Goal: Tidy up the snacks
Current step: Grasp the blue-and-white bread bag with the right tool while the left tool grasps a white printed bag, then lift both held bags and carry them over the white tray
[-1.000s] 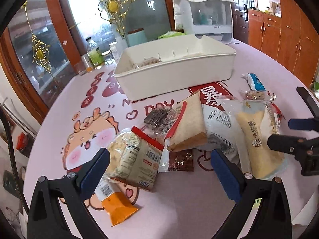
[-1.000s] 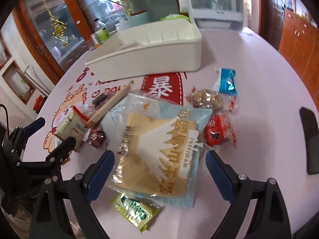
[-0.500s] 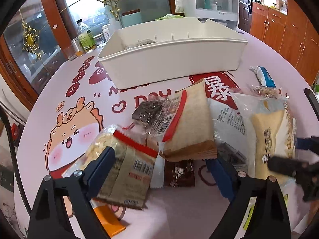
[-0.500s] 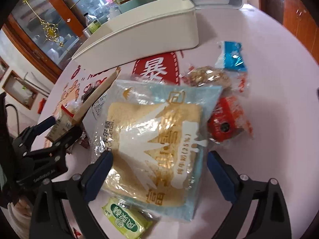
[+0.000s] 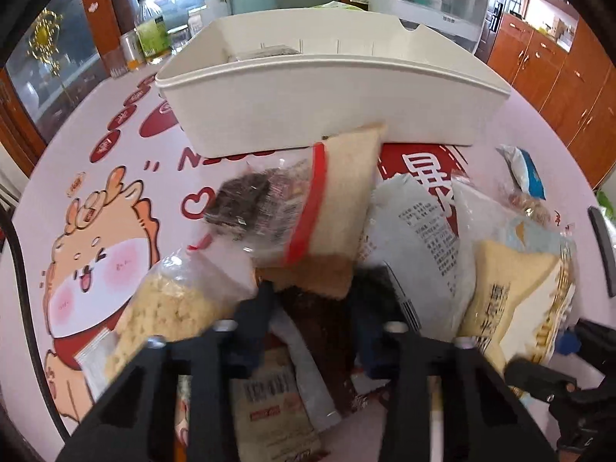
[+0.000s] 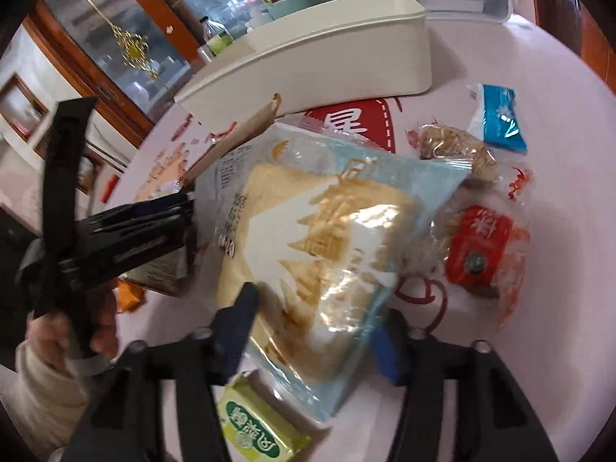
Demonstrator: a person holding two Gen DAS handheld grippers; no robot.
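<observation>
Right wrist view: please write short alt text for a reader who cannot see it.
The right gripper closes around a light blue packet of toast bread lying on a pink table. Small wrapped snacks lie around it, a white storage box stands behind, and the left gripper reaches in from the left.

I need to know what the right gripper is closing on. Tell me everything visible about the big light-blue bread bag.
The light-blue bread bag is a glossy plastic pillow pack, sealed, with a white mountain graphic, gold characters and a clear window showing pale yellow bread. It lies flat on the pink tablecloth, slightly diagonal. The right gripper straddles its near end, blue fingers at either edge. A white printed packet lies partly under its left side, a green packet sits at its near corner, and a red snack is at its right.
</observation>
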